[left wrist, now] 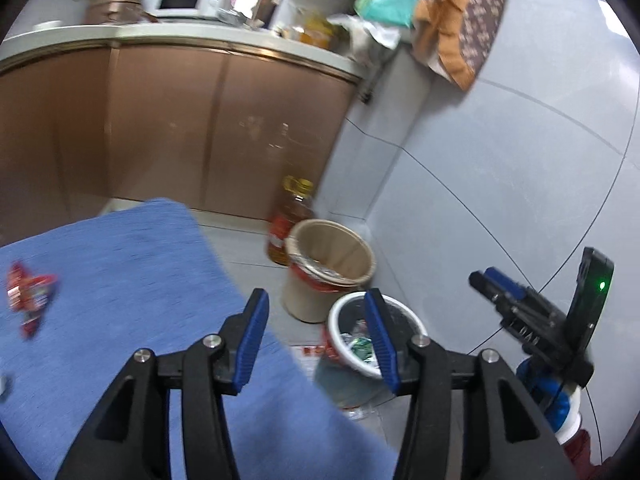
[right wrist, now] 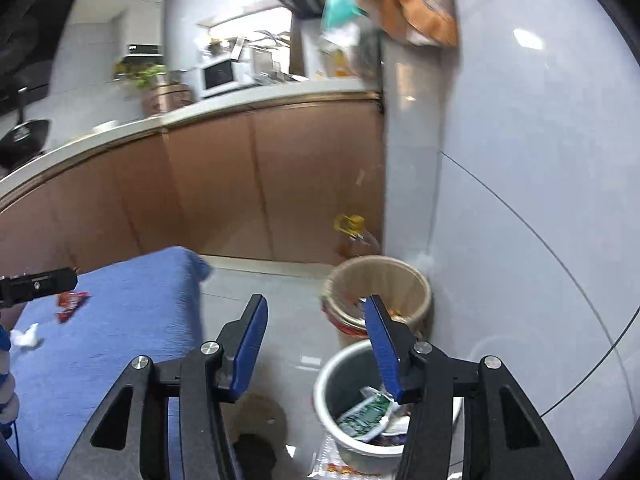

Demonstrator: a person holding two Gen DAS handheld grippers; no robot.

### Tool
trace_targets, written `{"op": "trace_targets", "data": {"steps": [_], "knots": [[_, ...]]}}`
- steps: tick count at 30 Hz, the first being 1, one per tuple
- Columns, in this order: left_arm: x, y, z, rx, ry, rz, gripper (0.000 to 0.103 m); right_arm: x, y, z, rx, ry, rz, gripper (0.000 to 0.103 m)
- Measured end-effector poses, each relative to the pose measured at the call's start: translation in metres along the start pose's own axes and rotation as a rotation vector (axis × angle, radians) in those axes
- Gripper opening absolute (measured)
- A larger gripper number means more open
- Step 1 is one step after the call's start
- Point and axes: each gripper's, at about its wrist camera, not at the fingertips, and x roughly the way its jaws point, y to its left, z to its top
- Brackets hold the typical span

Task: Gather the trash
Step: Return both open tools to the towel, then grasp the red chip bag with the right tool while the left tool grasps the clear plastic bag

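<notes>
Fingers: left gripper (left wrist: 316, 344) and right gripper (right wrist: 316, 350) both released, nothing between the blue pads.
Bin: white wastebasket (right wrist: 332, 380) on the floor at five o'clock of the right view, wrappers already inside; likely the drop point.
Trash left: red wrapper (left wrist: 30, 298) at nine o'clock on the blue bench (left wrist: 120, 280); crumpled tissue (right wrist: 26, 338) near it.
Beige bucket (left wrist: 332, 268): just behind the wastebasket, against the wall.
Why open: probably ready for another pickup.

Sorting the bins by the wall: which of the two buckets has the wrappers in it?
The white-rimmed bucket, nearer the cameras, holds green-and-white wrappers. The tan bucket behind it, nearer the corner, shows none.
</notes>
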Motion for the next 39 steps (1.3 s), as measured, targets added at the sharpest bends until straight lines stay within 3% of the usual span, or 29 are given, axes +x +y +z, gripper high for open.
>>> {"op": "trace_targets", "data": {"steps": [11, 20, 28, 39], "knots": [[-0.151, 0.090, -0.053, -0.101, -0.144, 0.231, 0.051, -0.030, 0.098, 0.024, -0.137, -0.060, 0.217, 0.052], [-0.218, 0.171, -0.115, -0.189, -0.138, 0.392, 0.052, -0.027, 0.160, 0.023, -0.205, -0.031, 0.333, 0.054], [-0.224, 0.204, -0.113, -0.151, -0.090, 0.434, 0.052, -0.004, 0.205, 0.020, -0.256, 0.017, 0.422, 0.058], [-0.140, 0.246, -0.097, 0.020, 0.122, 0.427, 0.052, 0.081, 0.300, 0.013, -0.356, 0.130, 0.547, 0.072]]}}
